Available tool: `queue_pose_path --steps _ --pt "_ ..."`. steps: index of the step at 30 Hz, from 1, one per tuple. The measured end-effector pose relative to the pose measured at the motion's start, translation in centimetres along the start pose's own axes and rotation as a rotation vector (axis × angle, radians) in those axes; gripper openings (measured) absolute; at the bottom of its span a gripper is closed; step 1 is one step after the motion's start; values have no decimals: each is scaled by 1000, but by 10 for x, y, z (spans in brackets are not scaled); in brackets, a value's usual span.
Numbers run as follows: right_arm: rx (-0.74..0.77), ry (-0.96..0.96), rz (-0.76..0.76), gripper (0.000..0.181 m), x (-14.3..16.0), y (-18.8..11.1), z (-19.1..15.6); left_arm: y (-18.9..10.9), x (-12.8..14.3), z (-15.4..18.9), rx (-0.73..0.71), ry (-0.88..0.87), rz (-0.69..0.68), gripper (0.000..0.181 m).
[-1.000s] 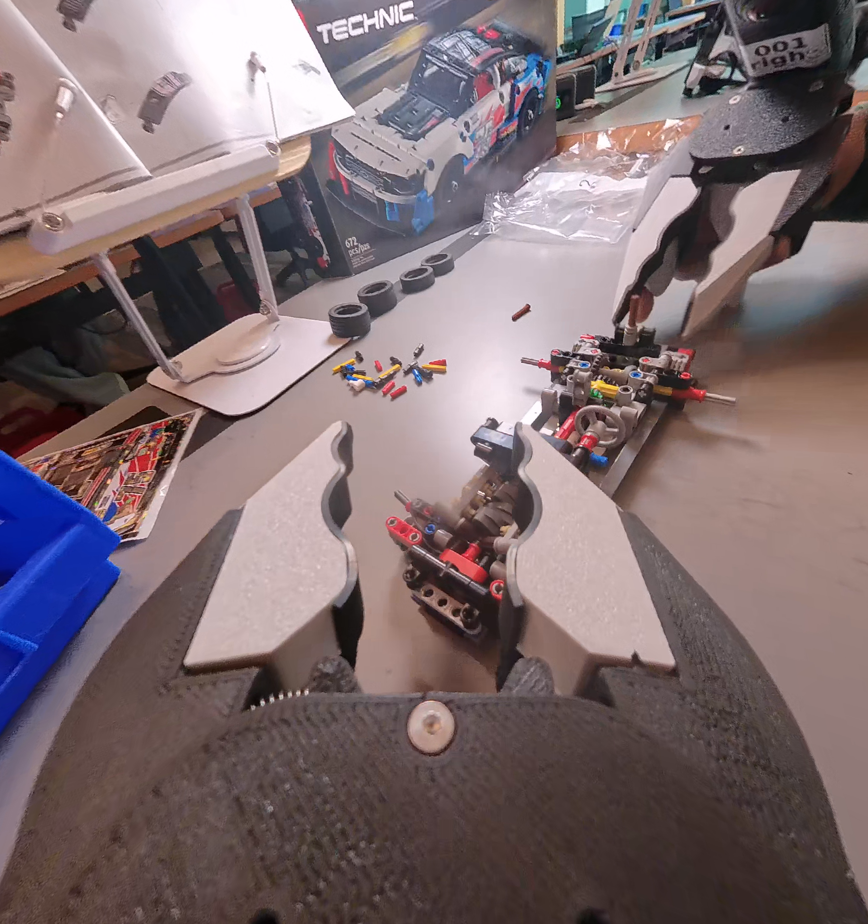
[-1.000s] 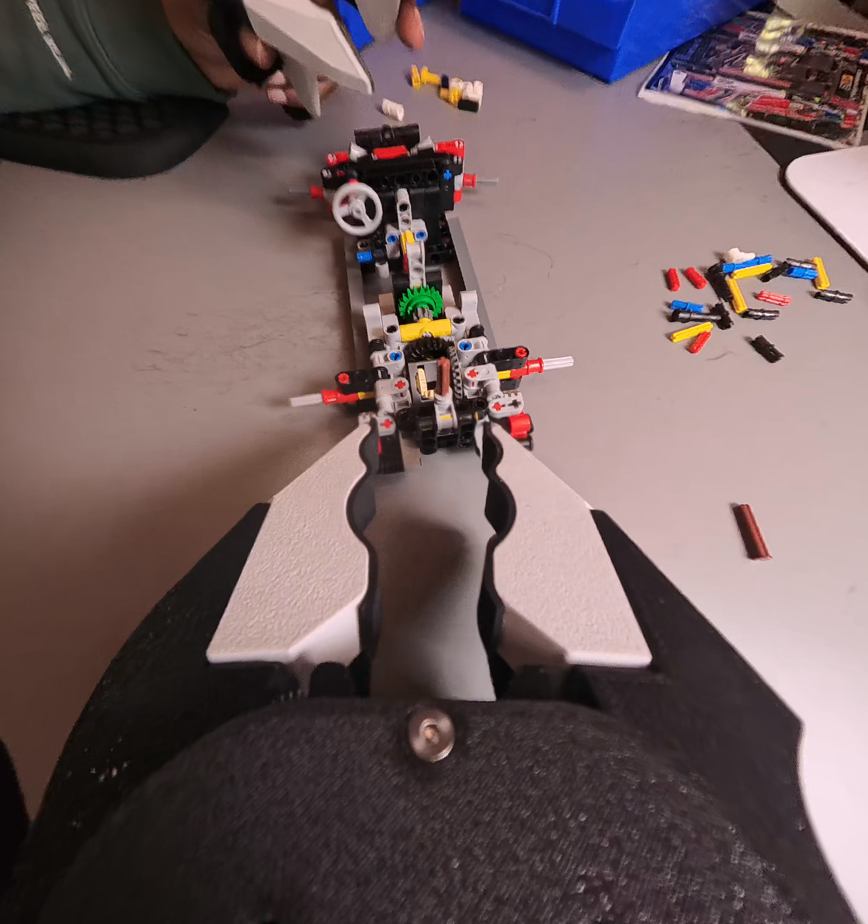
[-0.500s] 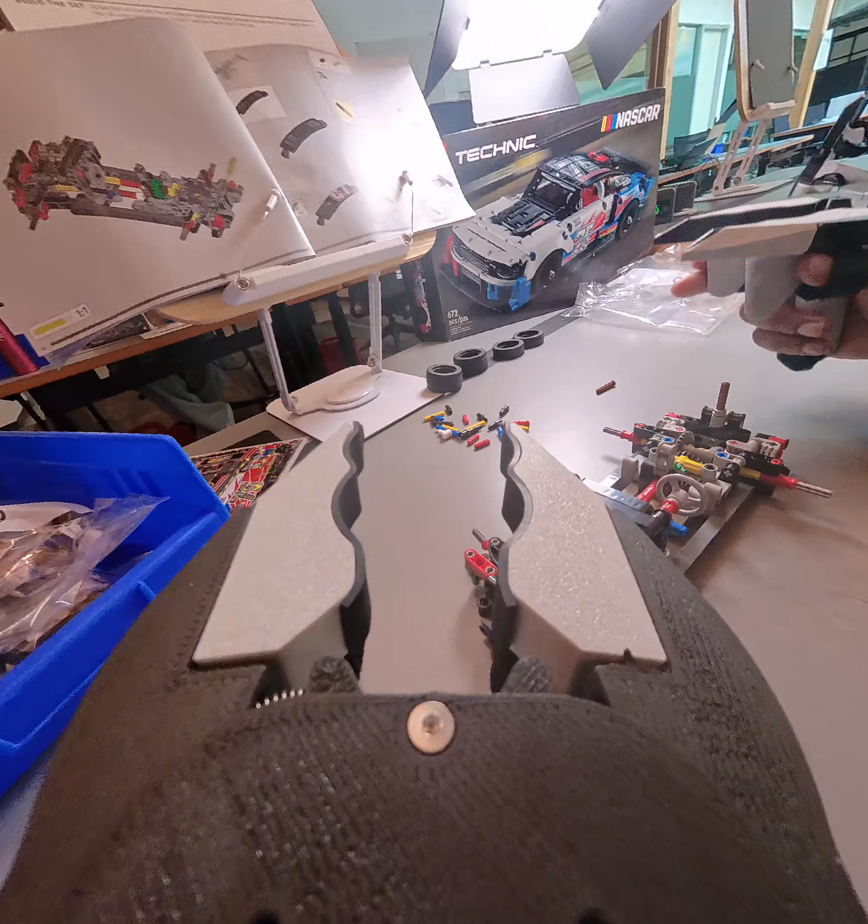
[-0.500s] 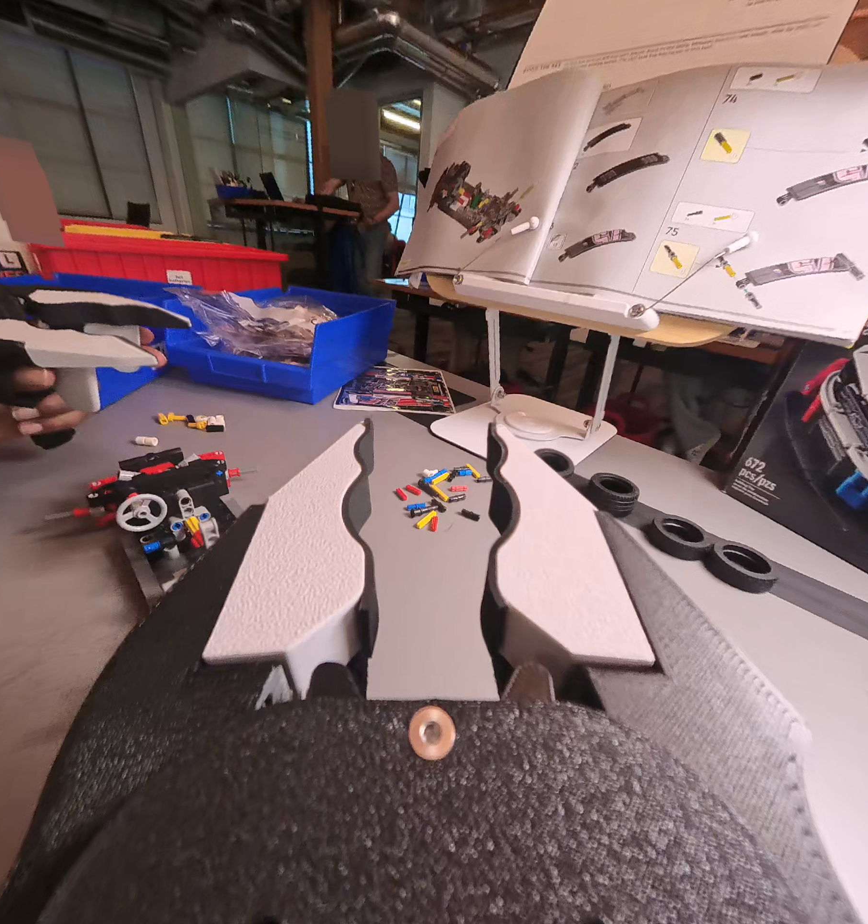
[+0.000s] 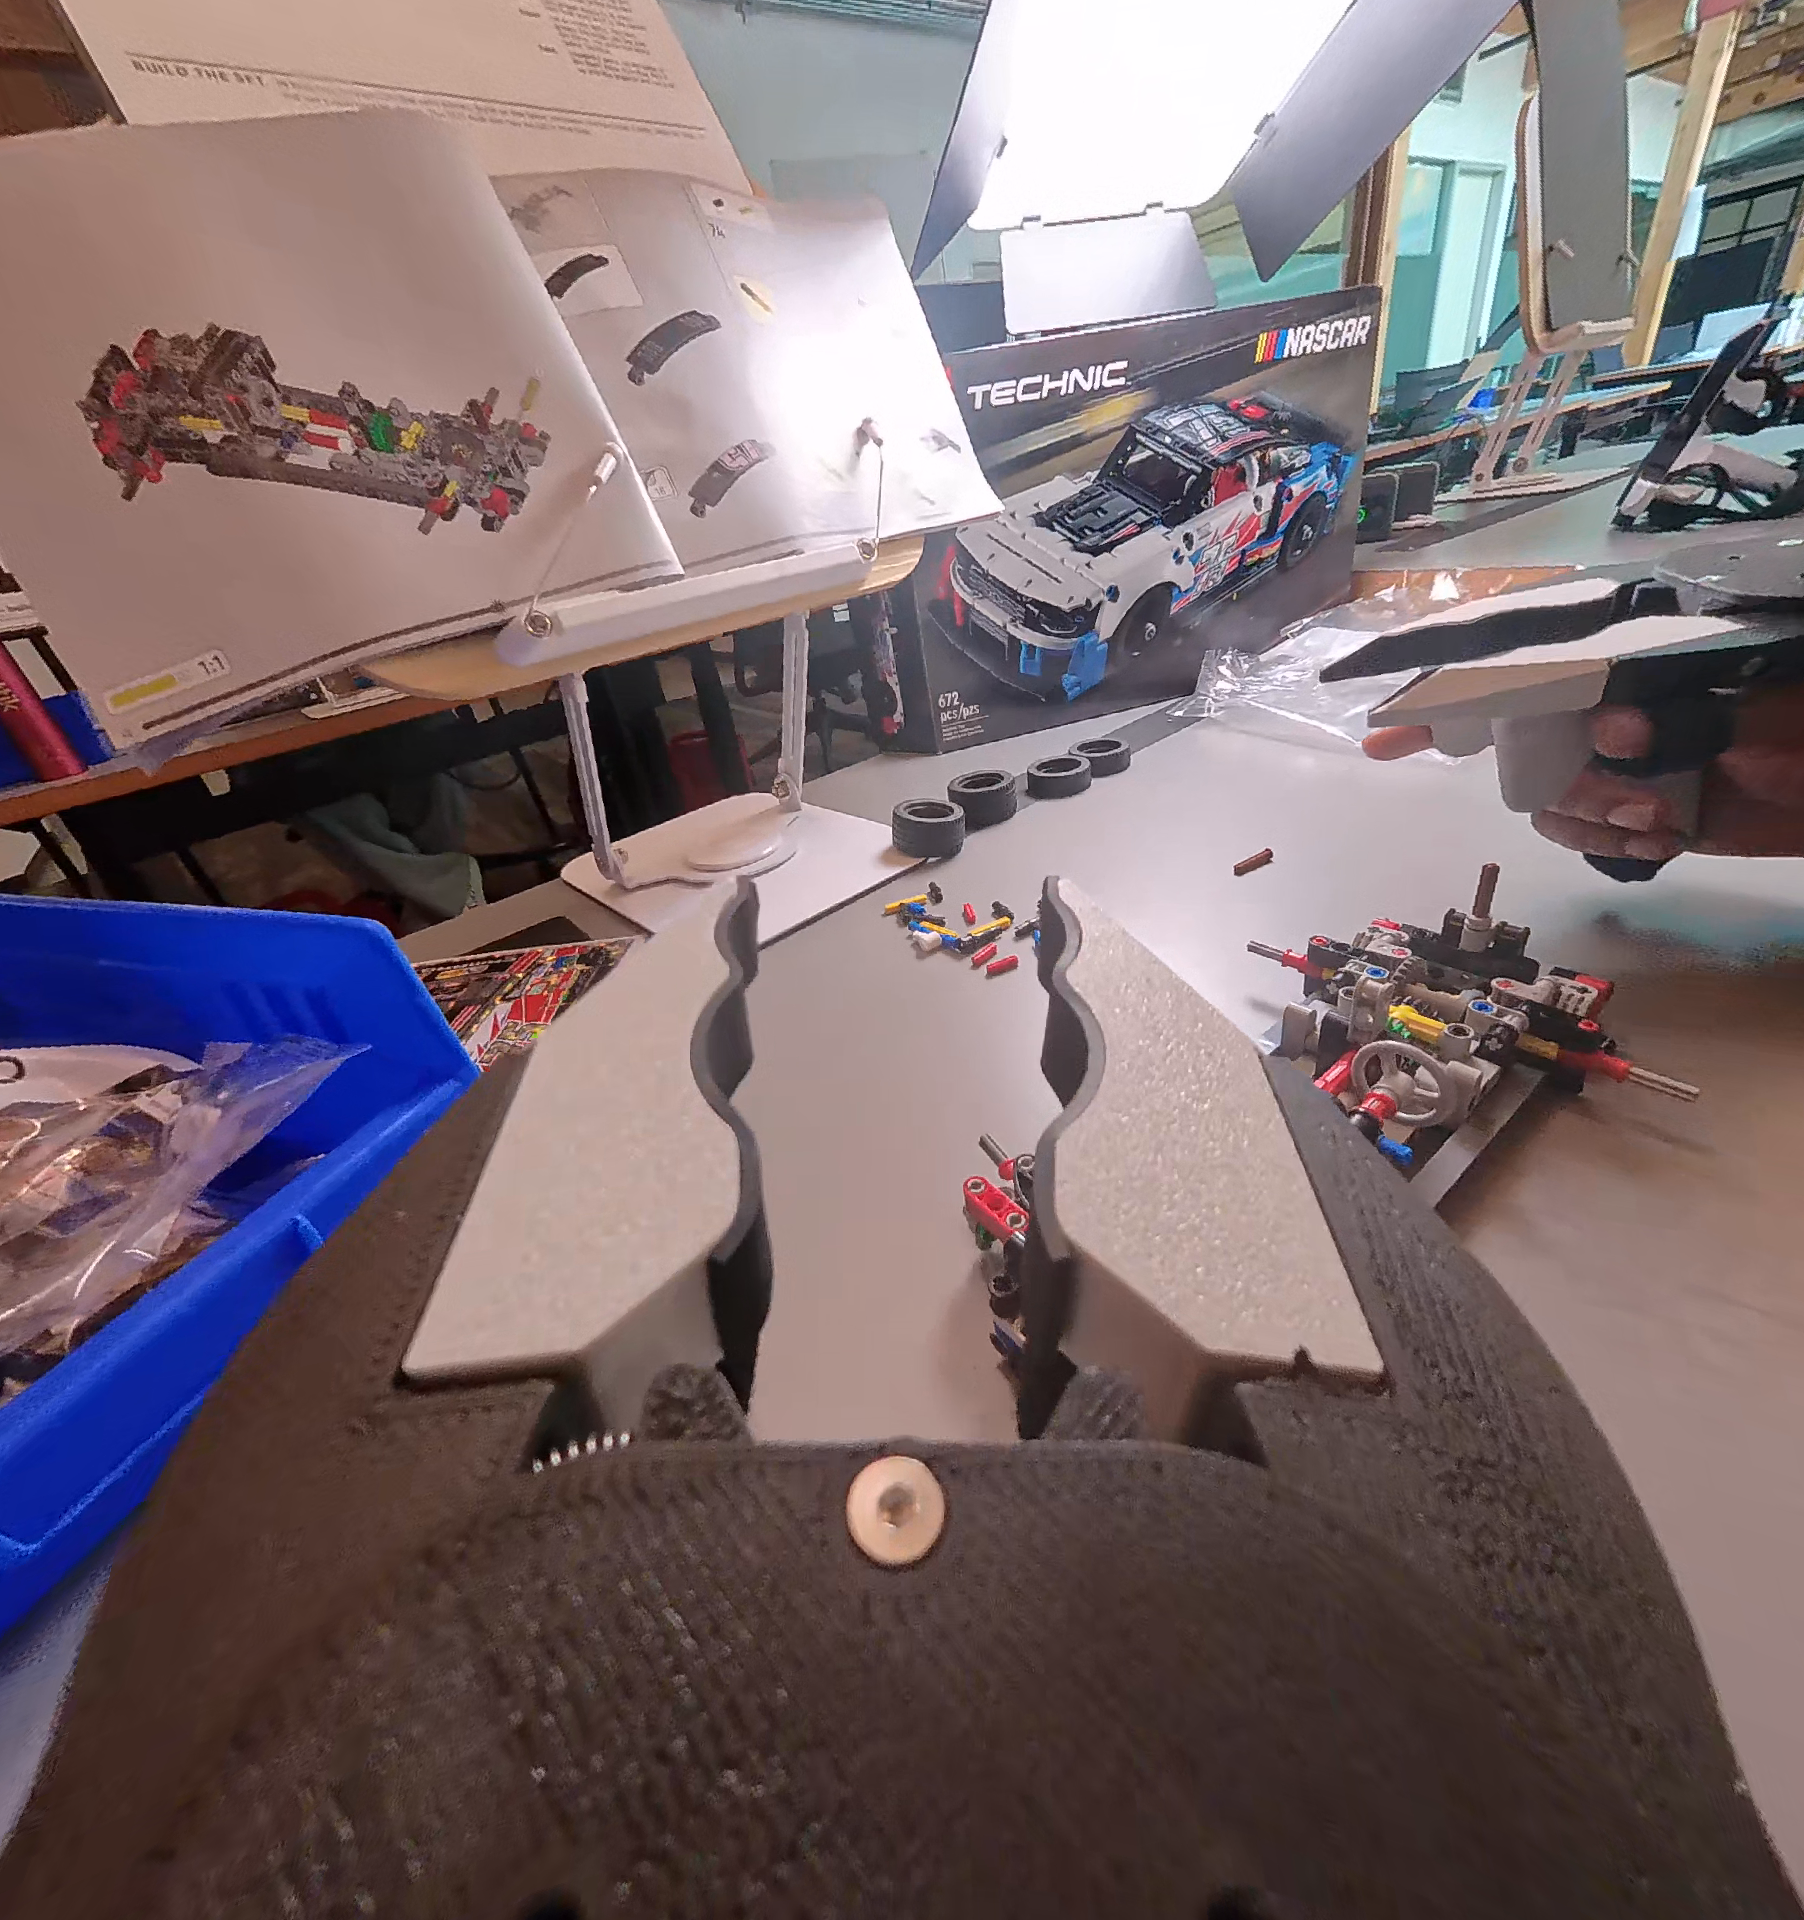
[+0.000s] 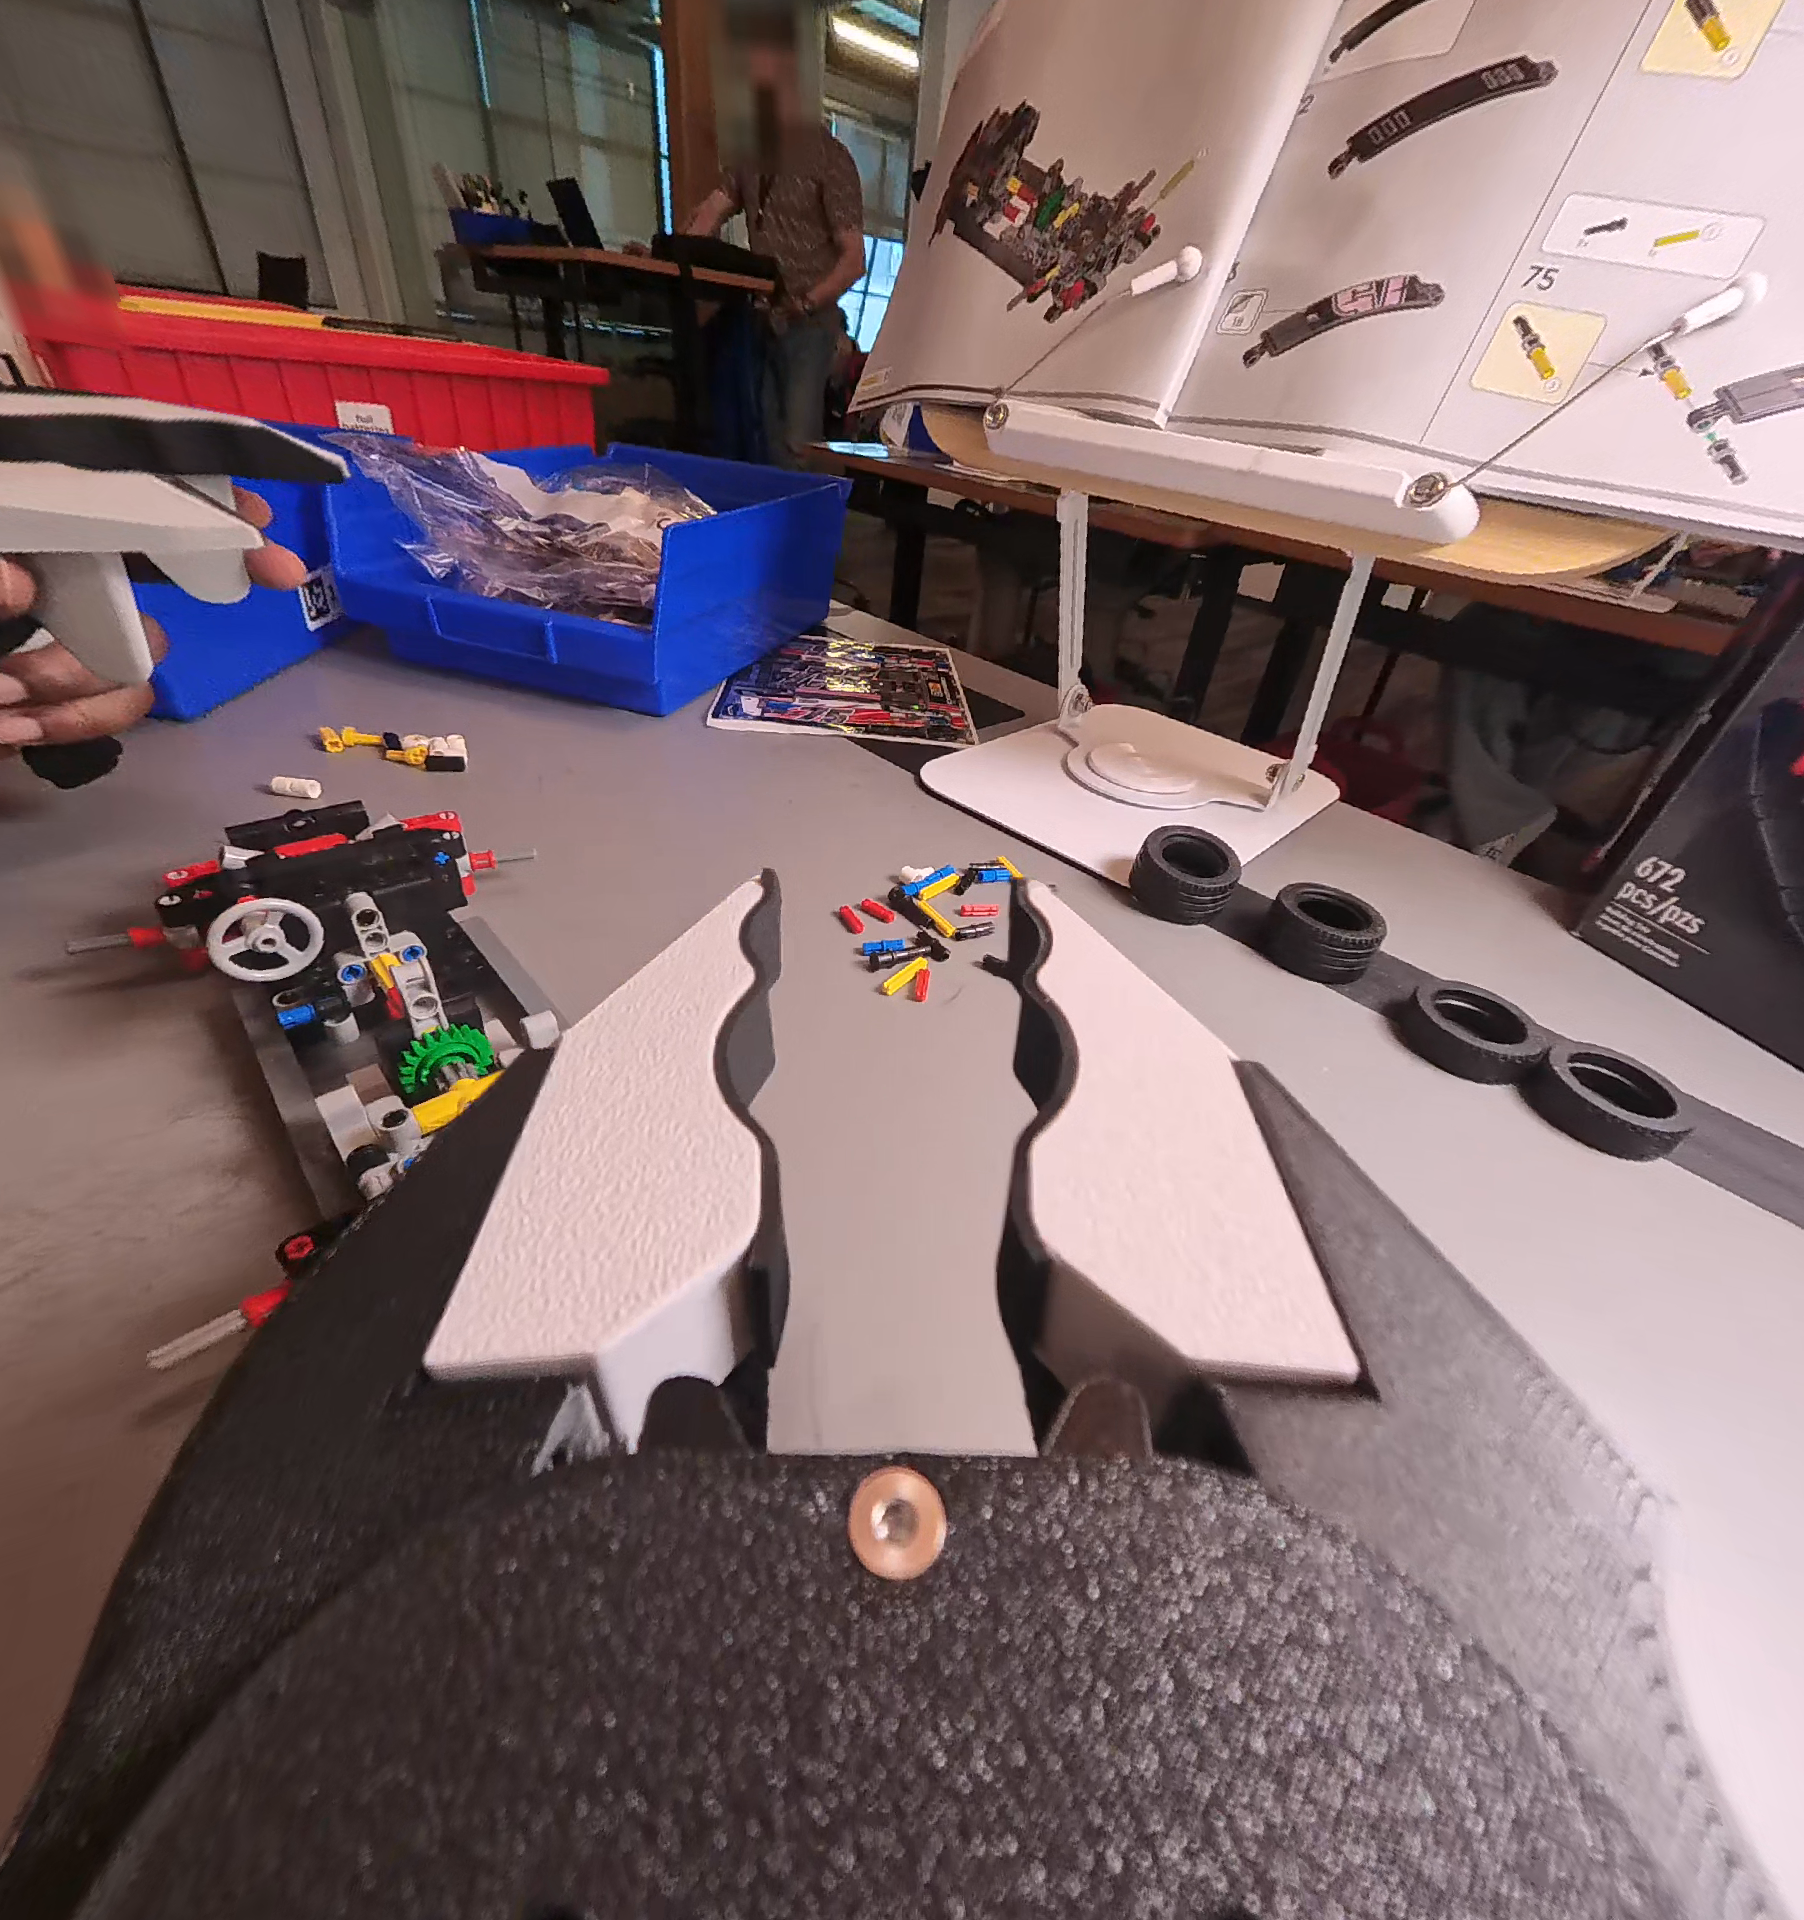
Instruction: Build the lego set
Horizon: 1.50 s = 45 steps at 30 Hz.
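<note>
1. Grey fingers of left gripper point(image 5: 893, 914) spread wide, gripping nothing, raised over the table point(image 5: 1656, 1299).
2. Likewise right gripper point(image 6: 893, 883): wide apart, empty, pointed past the chassis at the loose pins.
3. Partly built chassis point(image 6: 358, 966) flat on the table, low and left of the right gripper, touched by neither; white steering wheel point(image 6: 264, 938) and green gear point(image 6: 448, 1058) on top.
4. Just beyond the chassis, scattered coloured pins point(image 6: 929, 925); a second small cluster point(image 6: 399, 746) nearer the blue bin point(image 6: 607, 613).
5. Past the pins, four black tyres point(image 6: 1324, 930) in a row.
6. Behind those, white stand point(image 6: 1137, 769) with open manual point(image 5: 358, 416); sticker sheet point(image 6: 846, 691) beside its base.
7. Farthest from the chassis, the set's box point(image 5: 1147, 520).
</note>
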State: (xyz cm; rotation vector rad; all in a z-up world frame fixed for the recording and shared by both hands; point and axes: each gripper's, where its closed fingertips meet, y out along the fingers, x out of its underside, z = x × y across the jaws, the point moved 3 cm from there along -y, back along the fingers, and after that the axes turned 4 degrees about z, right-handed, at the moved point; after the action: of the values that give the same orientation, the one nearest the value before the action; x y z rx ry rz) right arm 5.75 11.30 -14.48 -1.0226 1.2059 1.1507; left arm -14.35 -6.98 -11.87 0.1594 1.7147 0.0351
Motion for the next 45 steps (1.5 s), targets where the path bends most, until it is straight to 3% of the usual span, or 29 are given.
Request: queue_pose_path --steps 13,23,33,38,41,45 --pt "52 12 -14 41 4 0 8 -4 -8 -9 -48 0 28 53" --pt "60 16 18 38 -6 -1 4 5 -2 -18 -111 -53 11 36" --pt "79 47 51 37 -15 -5 8 11 8 -12 -97 16 -19 20" --pt "58 43 42 37 -13 0 1 65 -21 -22 -84 131 -11 18" --pt "59 24 35 37 -12 -1 -1 123 -54 -44 -95 201 -5 23" --pt "65 14 33 37 -12 -2 1 212 -90 -81 -92 133 11 19"
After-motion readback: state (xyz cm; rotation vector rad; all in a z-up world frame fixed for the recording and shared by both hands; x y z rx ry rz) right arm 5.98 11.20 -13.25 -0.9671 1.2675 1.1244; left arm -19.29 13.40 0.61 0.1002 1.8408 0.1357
